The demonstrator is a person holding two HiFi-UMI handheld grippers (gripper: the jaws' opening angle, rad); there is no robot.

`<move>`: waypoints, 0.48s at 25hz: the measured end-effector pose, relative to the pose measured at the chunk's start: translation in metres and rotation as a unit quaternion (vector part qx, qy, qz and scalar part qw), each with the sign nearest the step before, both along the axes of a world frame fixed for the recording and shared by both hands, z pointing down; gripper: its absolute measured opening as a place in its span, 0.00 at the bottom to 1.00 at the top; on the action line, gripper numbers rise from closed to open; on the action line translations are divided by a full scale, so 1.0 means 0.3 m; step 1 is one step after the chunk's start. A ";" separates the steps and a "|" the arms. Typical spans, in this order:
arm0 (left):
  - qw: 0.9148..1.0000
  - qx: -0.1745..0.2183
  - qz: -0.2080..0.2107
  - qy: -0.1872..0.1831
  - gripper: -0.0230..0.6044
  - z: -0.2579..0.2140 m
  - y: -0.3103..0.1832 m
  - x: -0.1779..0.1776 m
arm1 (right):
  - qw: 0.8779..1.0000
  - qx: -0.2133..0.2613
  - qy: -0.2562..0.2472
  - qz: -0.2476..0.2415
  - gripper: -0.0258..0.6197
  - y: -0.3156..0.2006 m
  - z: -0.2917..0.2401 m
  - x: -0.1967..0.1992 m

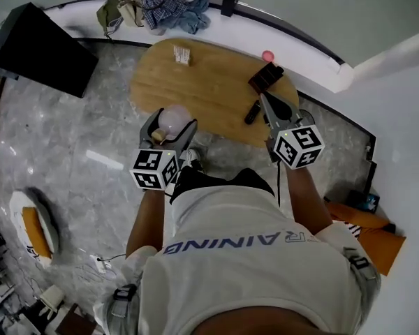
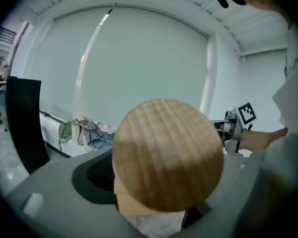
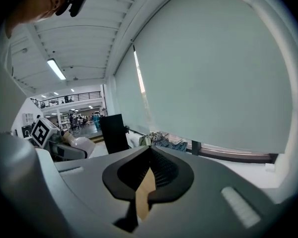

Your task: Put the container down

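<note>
My left gripper point(image 1: 173, 119) is shut on the container point(image 1: 174, 118), a pale rounded jar, and holds it in the air just off the near edge of the oval wooden table point(image 1: 209, 82). In the left gripper view the container's round wooden lid point(image 2: 167, 155) fills the space between the jaws. My right gripper point(image 1: 265, 102) hangs over the table's right part, shut, with nothing in it. In the right gripper view its tips point(image 3: 148, 151) meet, and the container point(image 3: 78, 144) shows far left in the other gripper.
On the table lie a small white item point(image 1: 181, 54), a dark box point(image 1: 265, 77) and a black stick-like item point(image 1: 252, 112). Clothes and bags point(image 1: 157, 9) are piled on the window ledge. A black panel point(image 1: 42, 47) stands at the left on the marble floor.
</note>
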State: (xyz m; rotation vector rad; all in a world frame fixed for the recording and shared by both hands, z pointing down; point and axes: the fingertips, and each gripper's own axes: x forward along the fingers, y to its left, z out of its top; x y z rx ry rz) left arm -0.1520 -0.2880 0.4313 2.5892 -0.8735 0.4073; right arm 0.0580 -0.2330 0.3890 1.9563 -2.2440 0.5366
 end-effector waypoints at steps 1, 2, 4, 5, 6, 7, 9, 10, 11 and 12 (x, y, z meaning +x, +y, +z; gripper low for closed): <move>1.000 -0.003 0.009 -0.005 0.67 0.014 -0.034 -0.008 | 1.000 -0.002 0.000 0.010 0.06 -0.019 0.004 -0.007; 1.000 -0.007 0.016 -0.009 0.67 0.028 -0.063 -0.013 | 1.000 -0.006 -0.001 0.019 0.06 -0.032 0.014 -0.009; 0.999 -0.017 0.030 -0.016 0.67 0.060 -0.105 -0.016 | 0.999 -0.019 -0.006 0.041 0.06 -0.038 0.050 -0.002; 0.999 -0.022 0.038 -0.020 0.67 0.079 -0.120 -0.014 | 0.998 -0.027 -0.009 0.053 0.06 -0.036 0.075 0.005; 0.998 -0.028 0.046 -0.025 0.67 0.102 -0.133 -0.008 | 0.997 -0.035 -0.013 0.064 0.06 -0.033 0.103 0.014; 0.997 -0.035 0.054 -0.030 0.67 0.129 -0.143 0.000 | 0.996 -0.044 -0.018 0.074 0.06 -0.029 0.132 0.024; 0.996 -0.051 0.066 -0.039 0.67 0.189 -0.157 0.023 | 0.994 -0.059 -0.025 0.087 0.06 -0.021 0.188 0.045; 0.995 -0.057 0.071 -0.045 0.67 0.222 -0.162 0.037 | 0.993 -0.066 -0.029 0.091 0.06 -0.018 0.216 0.056; 0.994 -0.061 0.076 -0.050 0.67 0.257 -0.168 0.053 | 0.992 -0.073 -0.033 0.095 0.06 -0.016 0.247 0.069; 0.993 -0.061 0.081 -0.055 0.67 0.295 -0.174 0.073 | 0.991 -0.080 -0.038 0.099 0.06 -0.015 0.280 0.084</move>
